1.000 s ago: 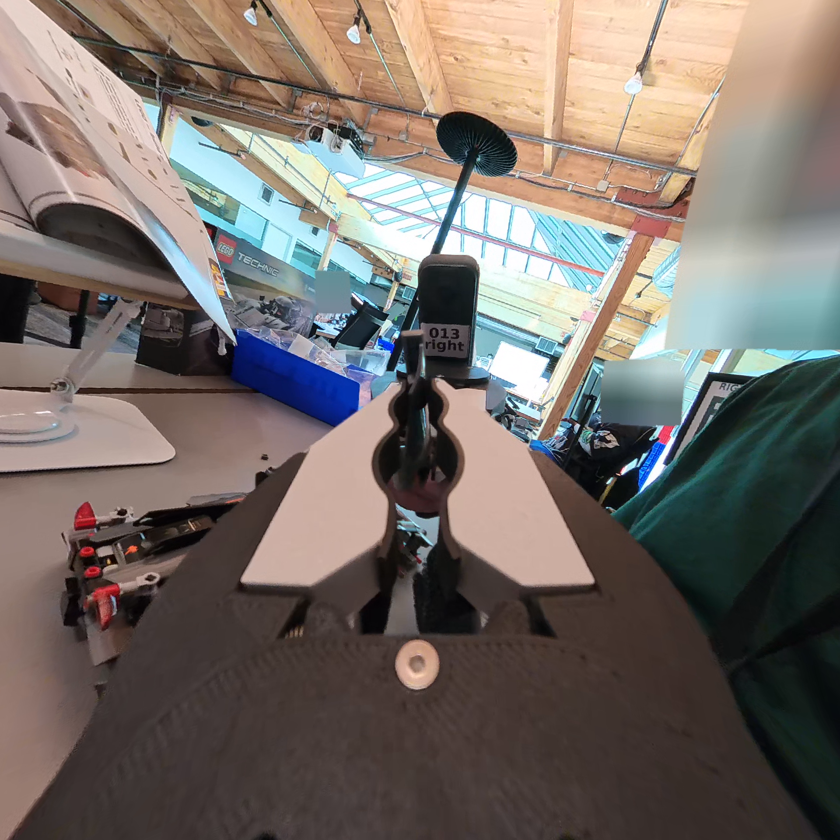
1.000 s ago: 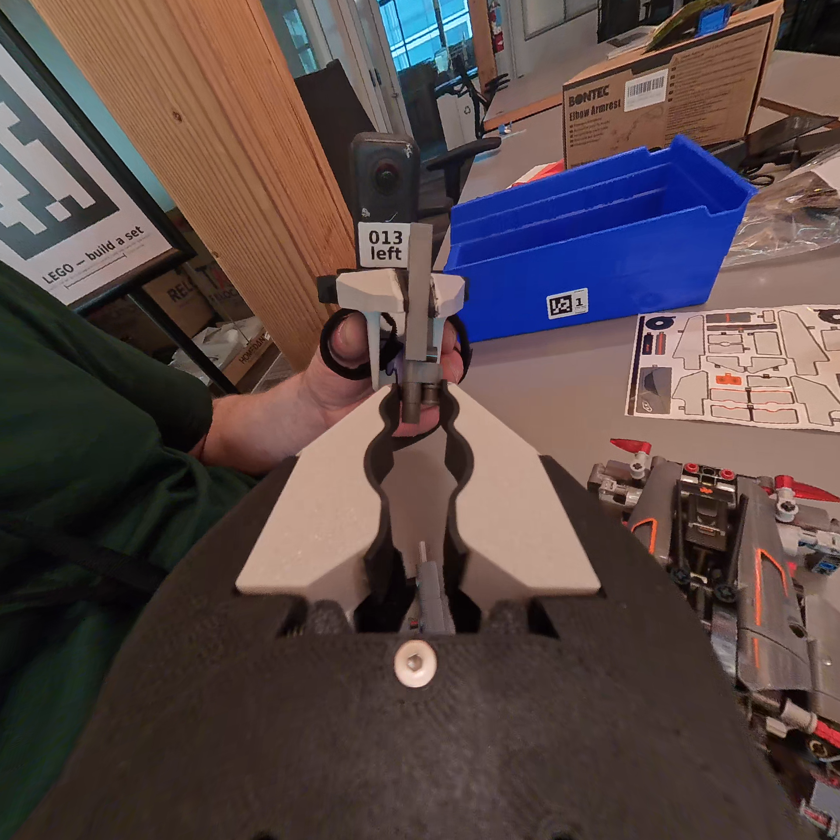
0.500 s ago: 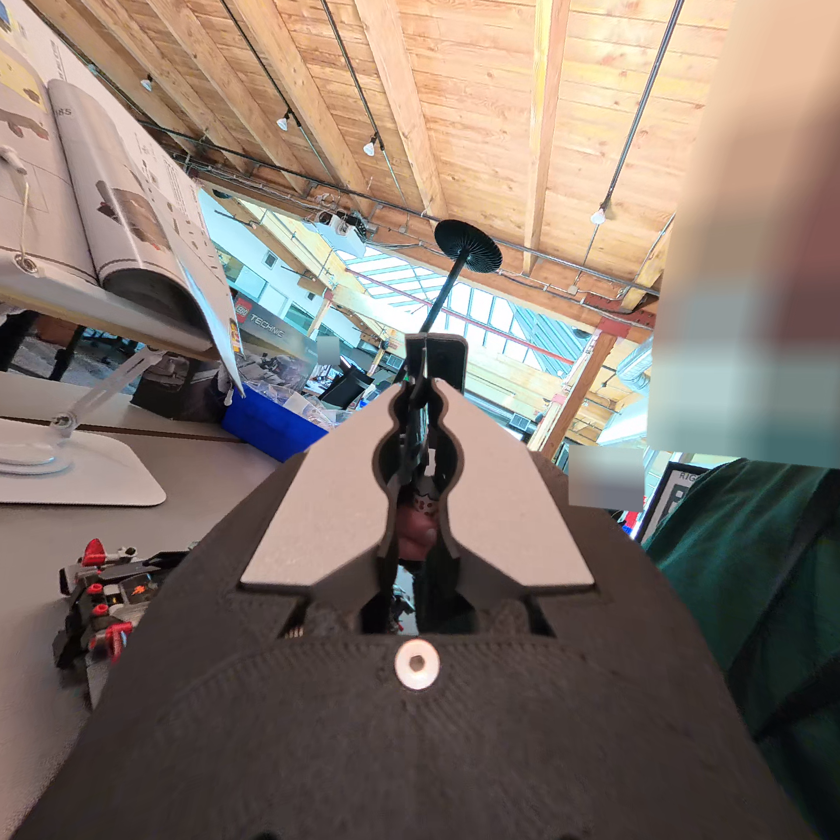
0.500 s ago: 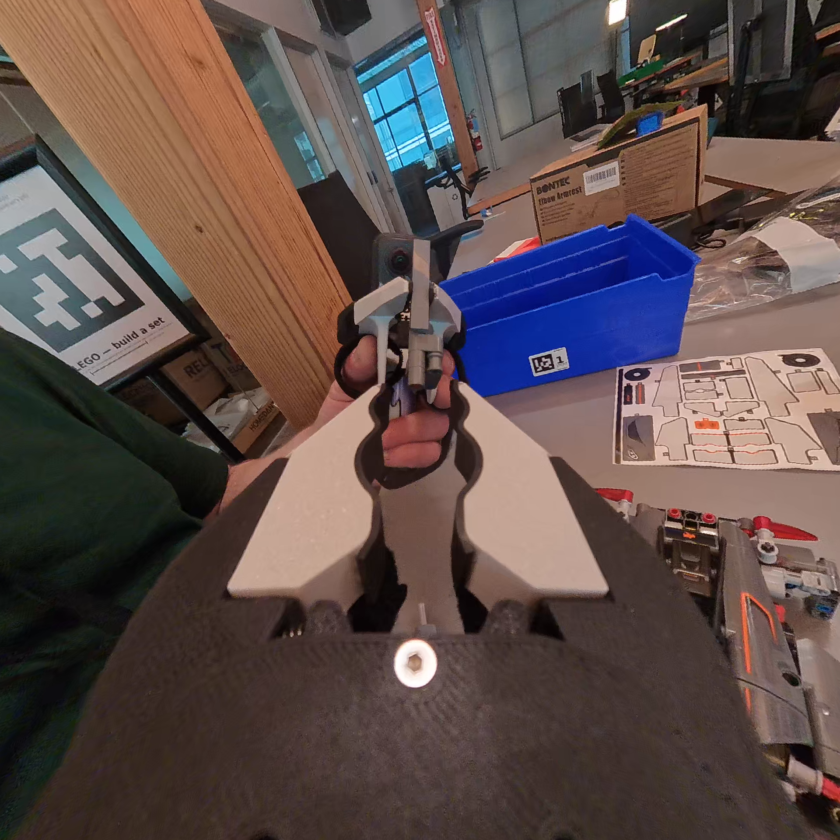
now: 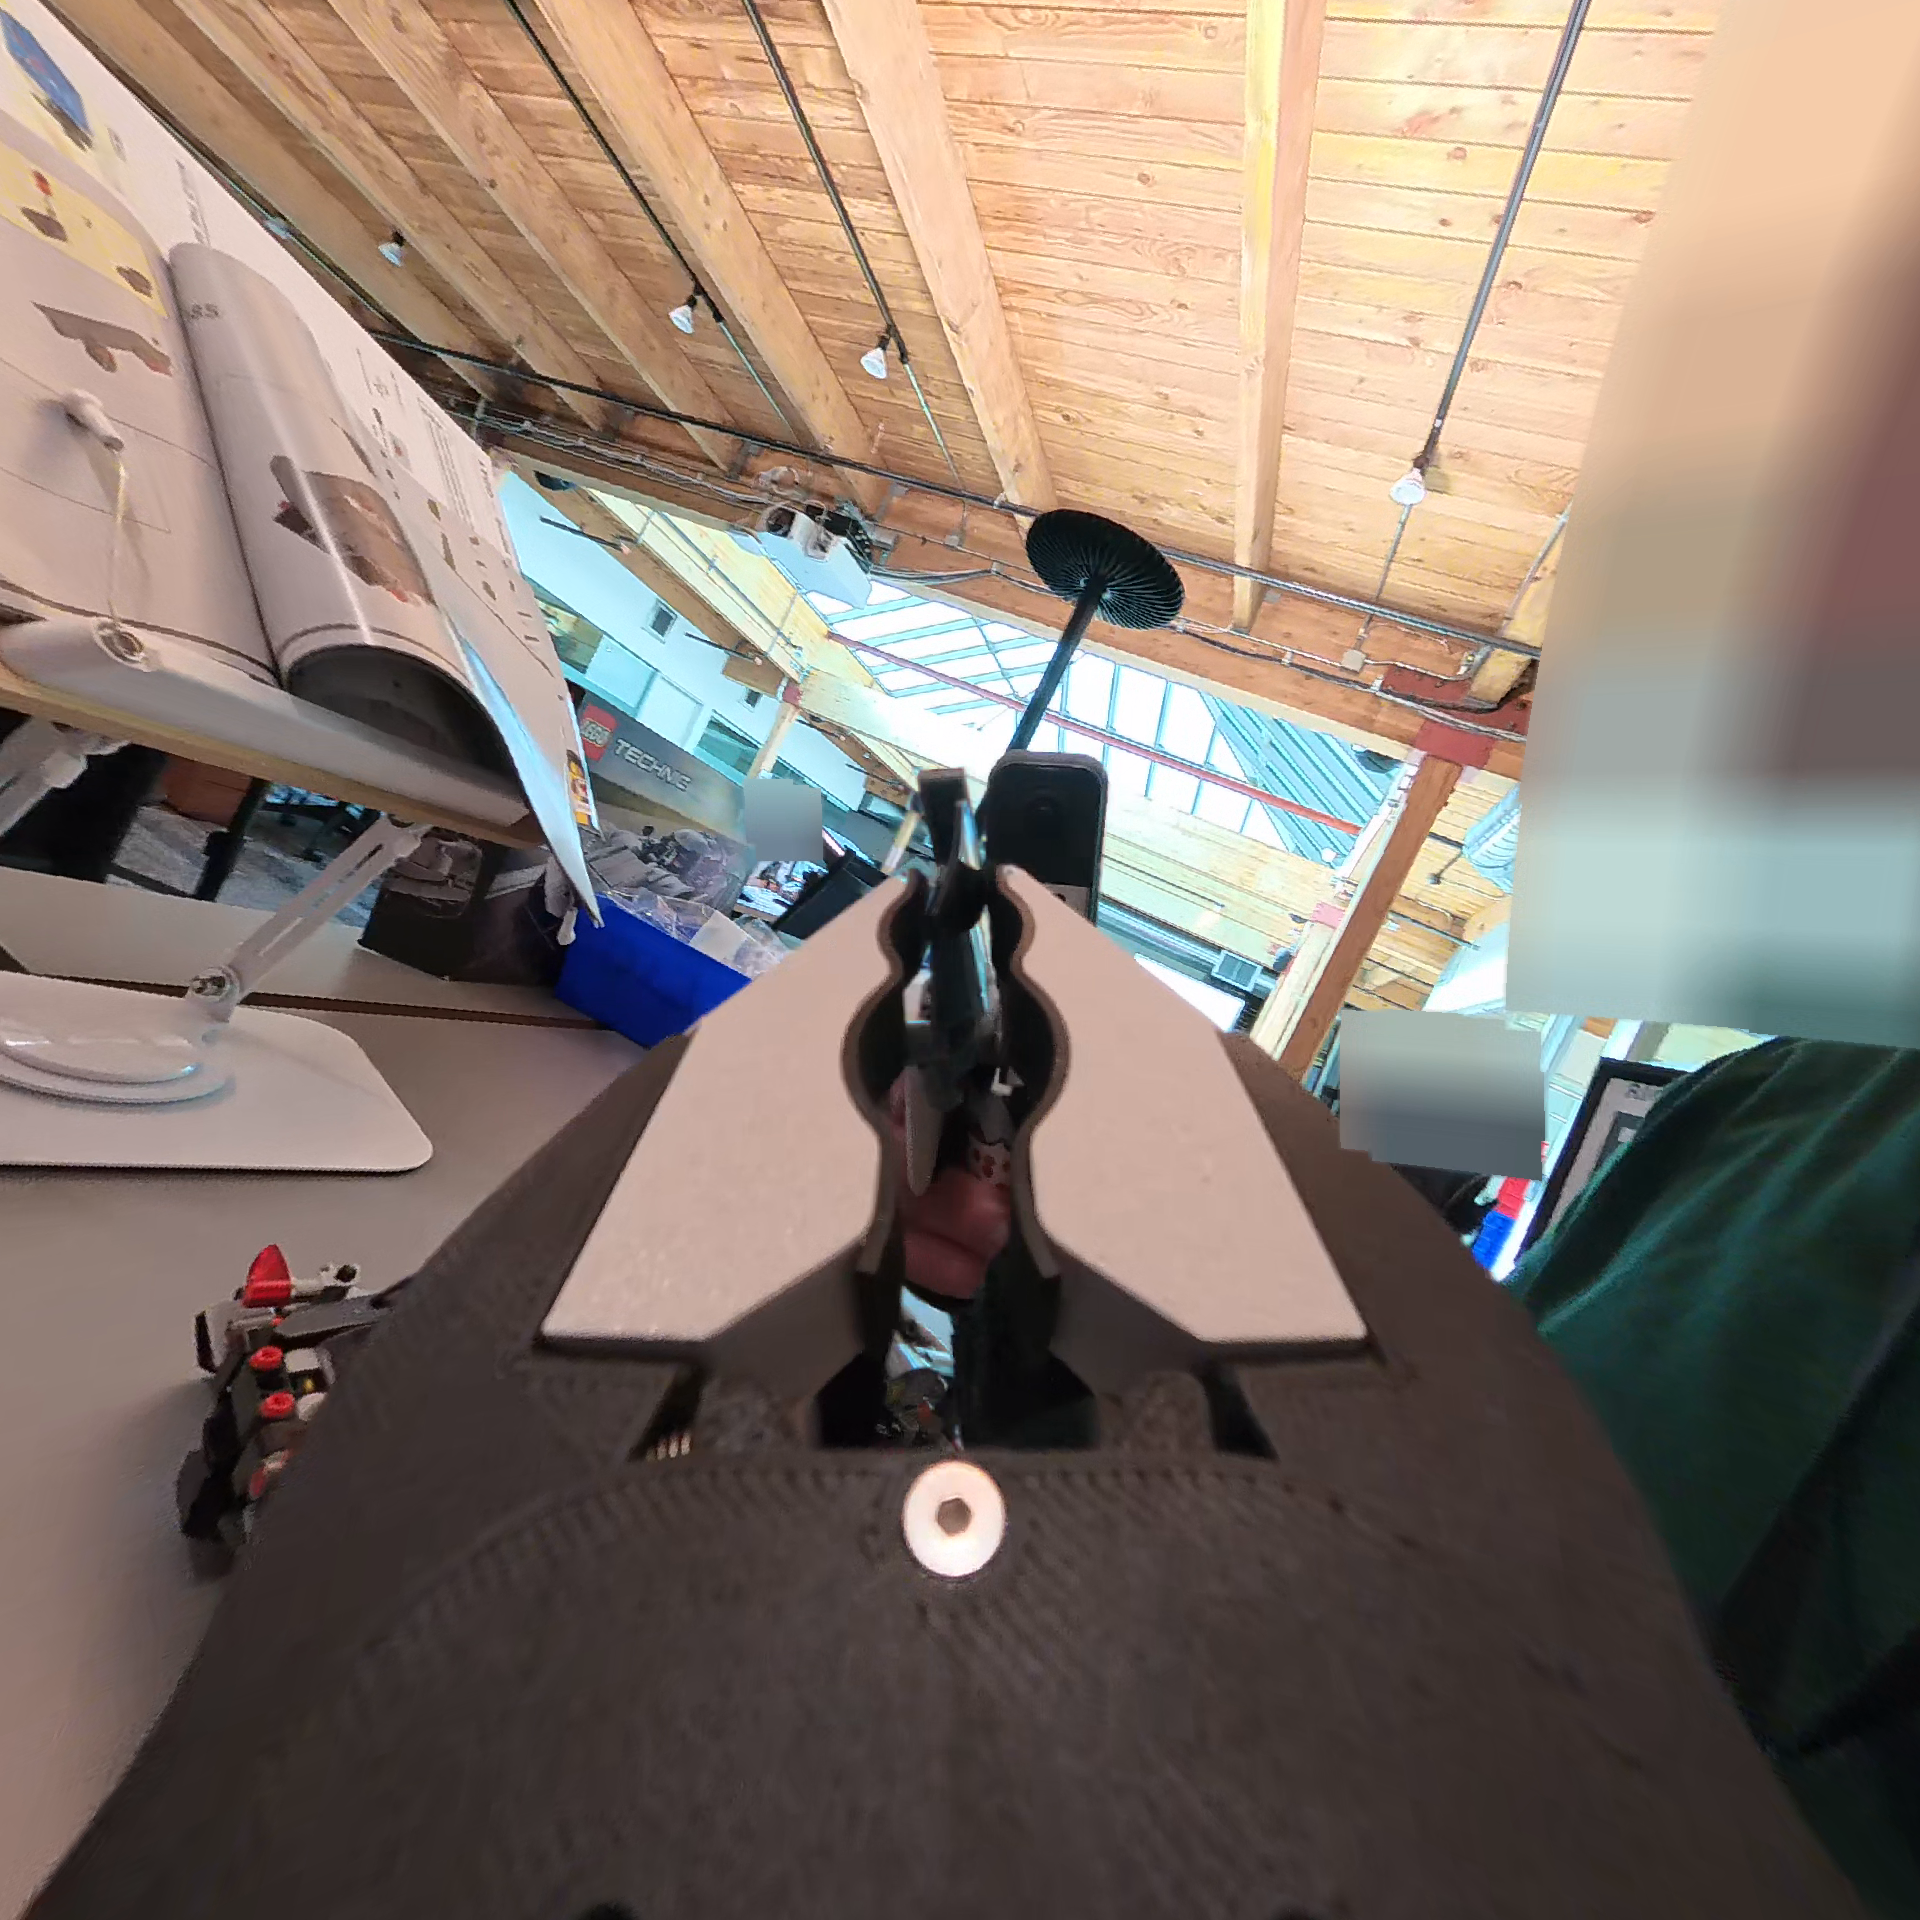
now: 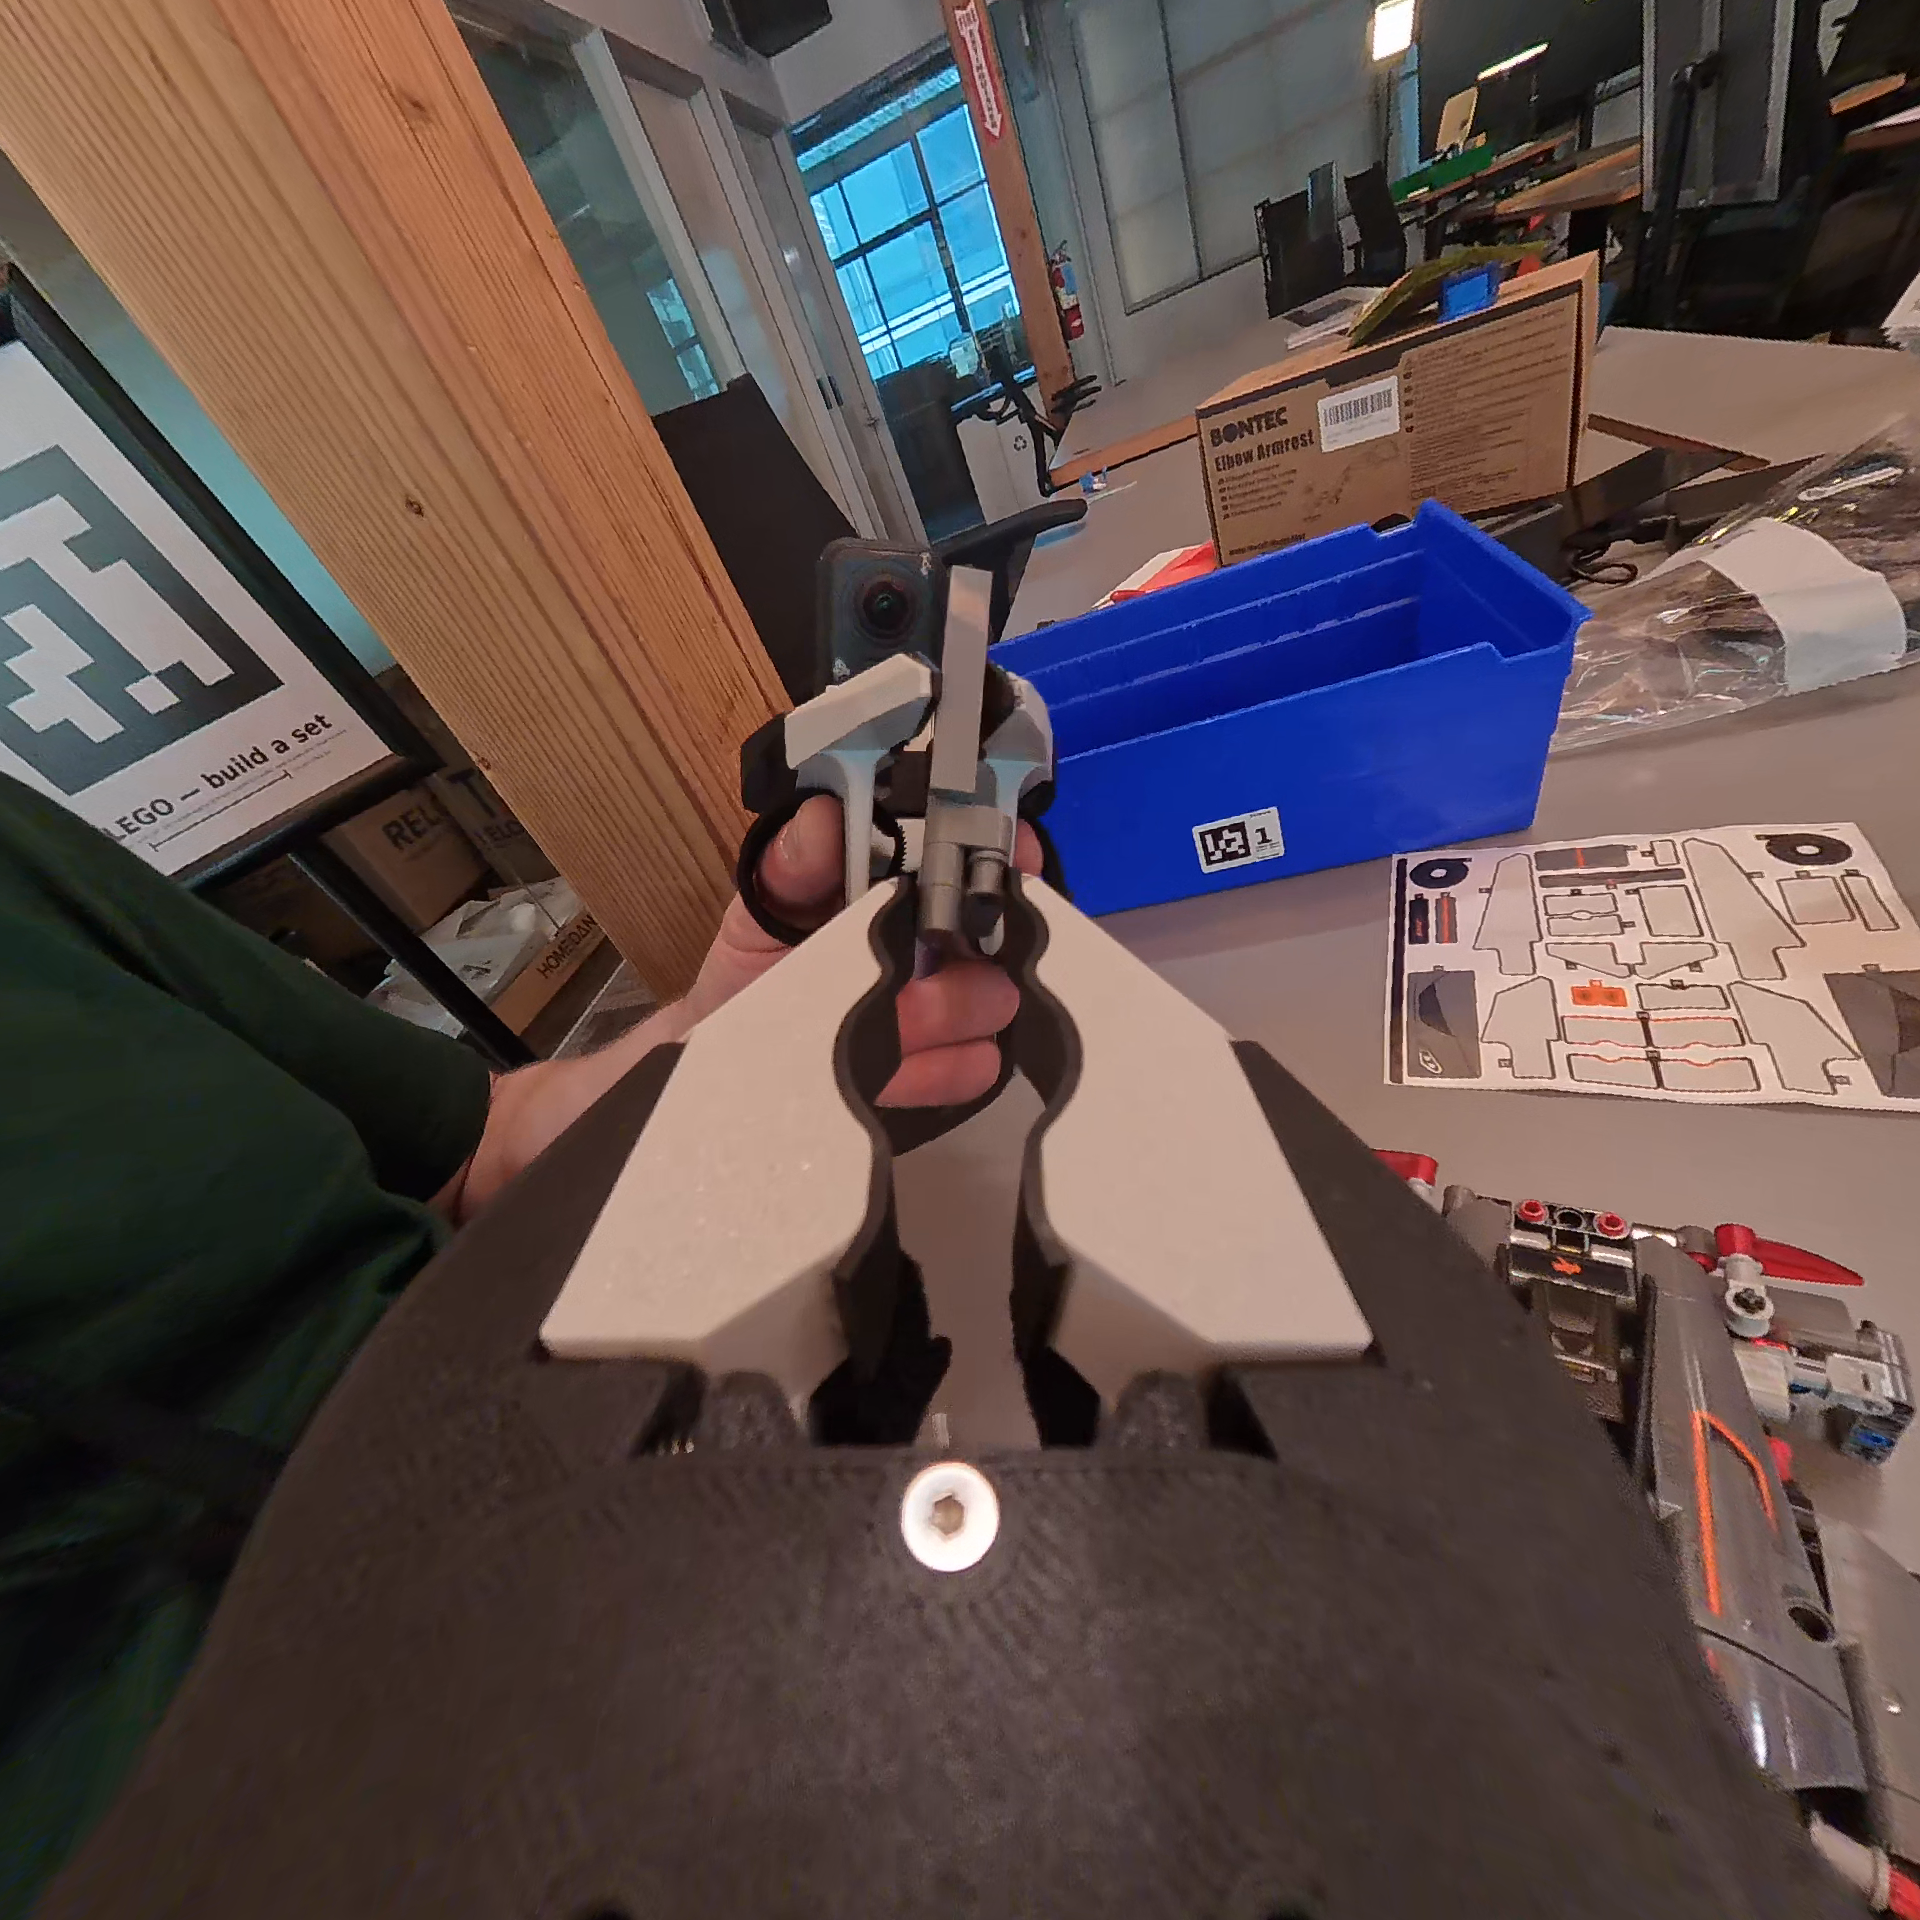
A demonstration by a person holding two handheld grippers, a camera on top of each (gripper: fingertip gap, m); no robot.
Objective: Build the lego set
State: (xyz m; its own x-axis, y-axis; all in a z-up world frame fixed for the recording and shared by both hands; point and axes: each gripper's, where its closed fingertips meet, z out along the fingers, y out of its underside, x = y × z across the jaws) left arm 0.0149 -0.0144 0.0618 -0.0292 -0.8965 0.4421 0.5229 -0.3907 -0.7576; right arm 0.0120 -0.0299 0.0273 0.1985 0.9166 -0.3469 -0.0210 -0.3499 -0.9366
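In the right wrist view, my left gripper faces me, shut on a small grey lego piece with a long grey bar rising from it. My right gripper stands narrowly apart, closed on that piece's lower end. Both are held up in the air above the table. In the left wrist view, my left gripper pinches the dark piece, with the right gripper's camera just behind it. The partly built grey lego model with red tips lies on the table at the right; it also shows in the left wrist view.
A blue bin and a sticker sheet lie beyond the model. A cardboard box stands behind the bin. An open instruction book sits on a white stand. A wooden post and a person's green sleeve are at the left. From either gripper's tips it is about 20 cm to the partly built grey lego model.
Both grippers have tilted upward together, still meeting at the grey piece. The left gripper has turned relative to the right one. The model has slid lower and farther out in both views.
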